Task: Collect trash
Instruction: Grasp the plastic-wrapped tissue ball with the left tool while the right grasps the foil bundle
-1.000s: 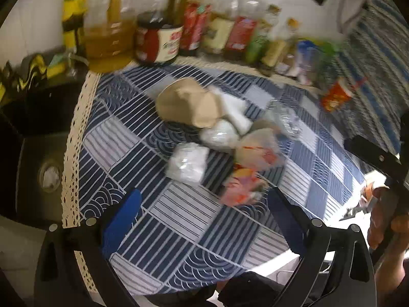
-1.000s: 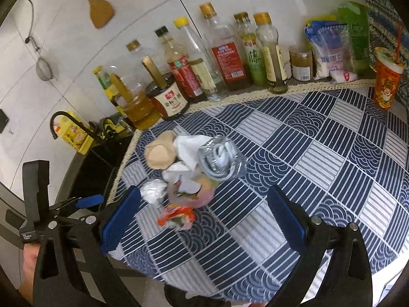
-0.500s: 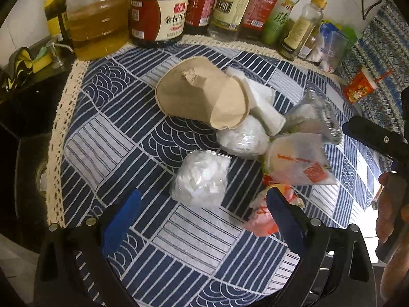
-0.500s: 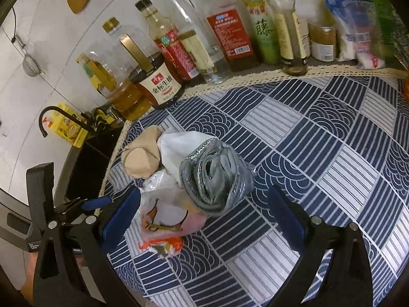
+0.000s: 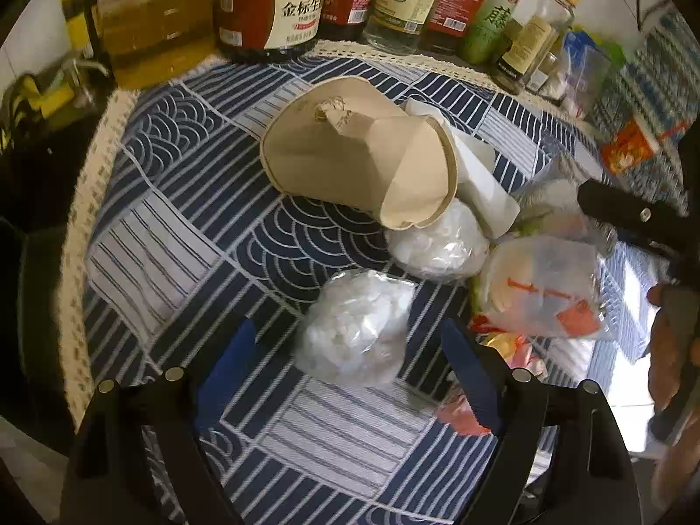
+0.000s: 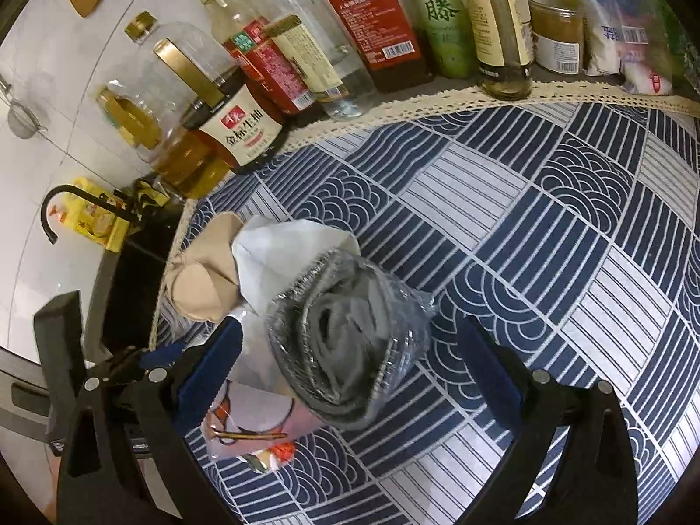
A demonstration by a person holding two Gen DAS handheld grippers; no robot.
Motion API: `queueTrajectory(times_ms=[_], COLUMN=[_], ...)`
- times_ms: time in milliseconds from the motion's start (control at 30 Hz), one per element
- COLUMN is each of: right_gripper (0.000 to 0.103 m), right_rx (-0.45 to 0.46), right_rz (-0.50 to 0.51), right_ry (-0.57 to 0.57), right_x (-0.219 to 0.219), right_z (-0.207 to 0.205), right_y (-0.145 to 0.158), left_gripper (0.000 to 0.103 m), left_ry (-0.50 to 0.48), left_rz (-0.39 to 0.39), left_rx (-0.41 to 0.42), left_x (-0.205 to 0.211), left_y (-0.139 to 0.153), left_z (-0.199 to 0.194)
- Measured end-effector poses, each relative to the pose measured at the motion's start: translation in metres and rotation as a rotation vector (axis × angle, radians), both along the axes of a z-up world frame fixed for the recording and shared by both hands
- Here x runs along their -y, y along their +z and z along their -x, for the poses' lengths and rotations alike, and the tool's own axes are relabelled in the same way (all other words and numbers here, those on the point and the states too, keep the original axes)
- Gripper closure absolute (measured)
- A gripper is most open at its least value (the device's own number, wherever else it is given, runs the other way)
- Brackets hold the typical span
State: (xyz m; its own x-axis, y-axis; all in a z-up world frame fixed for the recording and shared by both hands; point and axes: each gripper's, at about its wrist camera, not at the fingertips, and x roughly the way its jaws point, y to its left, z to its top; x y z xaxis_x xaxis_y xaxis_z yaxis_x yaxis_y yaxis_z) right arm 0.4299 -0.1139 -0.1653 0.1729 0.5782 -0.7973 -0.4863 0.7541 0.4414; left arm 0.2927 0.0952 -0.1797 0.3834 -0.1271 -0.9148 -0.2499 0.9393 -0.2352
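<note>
A pile of trash lies on the blue patterned tablecloth (image 5: 183,236). My left gripper (image 5: 350,363) is open, its jaws on either side of a crumpled clear plastic wad (image 5: 354,328). Beyond it lie a second wad (image 5: 437,240), a crushed brown paper cup (image 5: 354,153), white paper (image 5: 481,175) and a printed plastic bag (image 5: 542,288). My right gripper (image 6: 350,358) is open around a crushed clear cup with grey lining (image 6: 350,332). The printed bag (image 6: 249,420), white paper (image 6: 280,249) and brown cup (image 6: 201,280) sit to its left.
Sauce and oil bottles (image 6: 376,26) line the back edge of the table. A black sink with a faucet (image 6: 57,210) is at the left. An orange drink cup (image 5: 625,148) stands at the far right. The cloth to the right of the pile (image 6: 547,240) is bare.
Both grippers have moved forward and down toward the pile. The left now straddles the plastic wad and the right straddles the crushed clear cup. Both stay open.
</note>
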Motion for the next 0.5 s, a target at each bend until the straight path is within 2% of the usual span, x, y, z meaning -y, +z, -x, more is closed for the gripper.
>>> queueTrajectory(times_ms=[133,167,300,500], right_gripper=[0.023,0.026,0.037,0.041], right_rx=[-0.014,-0.016,0.004,0.018], right_rz=[0.008,0.007,0.001,-0.017], right_ry=[-0.004,-0.002,-0.007,-0.046], right_x=[-0.001,-0.001,0.002,0.017], right_z=[-0.002,-0.002,-0.002,-0.002], right_y=[-0.004,-0.004,0.001,0.002], left_gripper=[0.030,0.037,0.051,0.053], left_ry=[-0.015,-0.021,-0.025,-0.035], left_rz=[-0.017,-0.023,-0.014,-0.014], left_rx=[0.006,0.004,-0.003,0.002], left_x=[0.004,0.006,0.006,0.008], left_y=[0.001,0.000,-0.004,-0.004], left_z=[-0.004,-0.006,-0.006,-0.004])
